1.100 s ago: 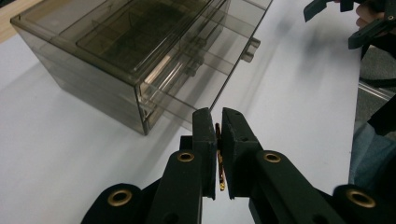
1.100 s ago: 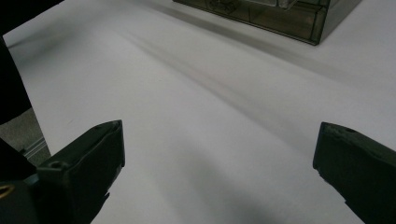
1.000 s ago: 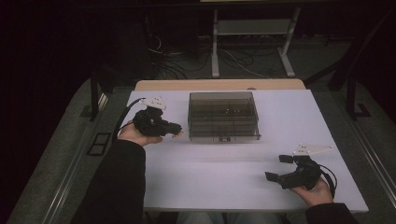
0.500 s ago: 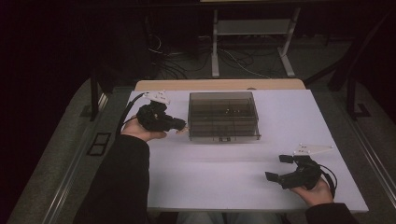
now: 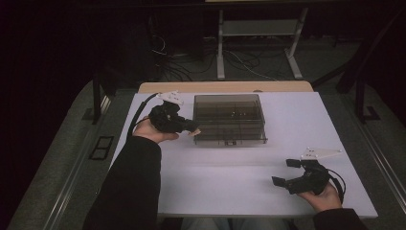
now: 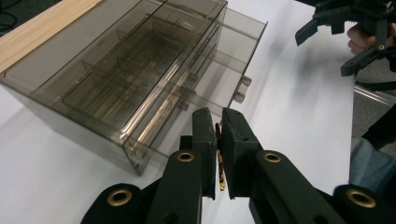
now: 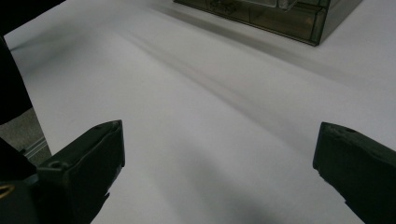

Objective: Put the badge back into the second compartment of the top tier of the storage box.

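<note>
Left gripper [image 6: 218,140] is clenched on one thin brown-and-gold item [image 6: 219,161], too small to identify, pinched between its jaws just beside the left front corner of the single smoky clear drawer box [image 5: 230,117]. Right gripper [image 5: 292,175] hangs released, jaws wide, near the white table's [image 5: 230,182] front right edge, with bare tabletop between the two grippers.

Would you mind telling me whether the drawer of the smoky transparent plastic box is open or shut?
Open: in the left gripper view, the drawer of the smoky transparent plastic box stands out past the box's front, its knobs clear of the casing.
</note>
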`<action>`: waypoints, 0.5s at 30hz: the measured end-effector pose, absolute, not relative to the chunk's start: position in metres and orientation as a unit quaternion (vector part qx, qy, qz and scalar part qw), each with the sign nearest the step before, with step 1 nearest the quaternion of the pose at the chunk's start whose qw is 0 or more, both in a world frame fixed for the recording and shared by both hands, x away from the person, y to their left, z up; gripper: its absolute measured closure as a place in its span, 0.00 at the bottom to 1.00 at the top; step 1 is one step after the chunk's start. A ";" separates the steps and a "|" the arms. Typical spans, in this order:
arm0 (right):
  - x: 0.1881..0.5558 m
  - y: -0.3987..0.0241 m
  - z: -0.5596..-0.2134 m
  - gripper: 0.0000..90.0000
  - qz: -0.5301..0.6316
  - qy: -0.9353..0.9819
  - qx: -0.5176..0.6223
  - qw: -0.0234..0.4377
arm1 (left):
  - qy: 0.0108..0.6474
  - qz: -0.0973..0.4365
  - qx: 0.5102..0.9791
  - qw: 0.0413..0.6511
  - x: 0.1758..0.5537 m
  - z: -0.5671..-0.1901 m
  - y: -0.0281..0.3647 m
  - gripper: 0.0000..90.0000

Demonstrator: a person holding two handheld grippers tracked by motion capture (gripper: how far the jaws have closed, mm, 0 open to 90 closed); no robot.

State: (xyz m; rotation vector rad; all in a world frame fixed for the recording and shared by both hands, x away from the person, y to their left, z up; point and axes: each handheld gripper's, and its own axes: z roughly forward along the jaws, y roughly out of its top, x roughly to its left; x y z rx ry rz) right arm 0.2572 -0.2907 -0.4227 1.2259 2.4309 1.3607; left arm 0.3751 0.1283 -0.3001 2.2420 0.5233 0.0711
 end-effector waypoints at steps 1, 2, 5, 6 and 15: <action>0.257 -0.291 -0.423 0.02 0.446 0.798 0.402 0.049 | 0.204 0.029 0.891 0.406 0.376 -0.299 0.126 0.93; 0.257 -0.291 -0.423 0.02 0.446 0.798 0.402 0.049 | 0.205 0.029 0.889 0.408 0.376 -0.299 0.124 0.93; 0.257 -0.291 -0.423 0.02 0.447 0.798 0.402 0.050 | 0.201 0.029 0.890 0.409 0.378 -0.298 0.118 0.93; 0.257 -0.291 -0.423 0.02 0.447 0.798 0.400 0.051 | 0.200 0.029 0.890 0.410 0.379 -0.298 0.117 0.93; 0.256 -0.291 -0.422 0.02 0.446 0.797 0.404 0.046 | 0.193 0.028 0.890 0.412 0.381 -0.299 0.102 0.93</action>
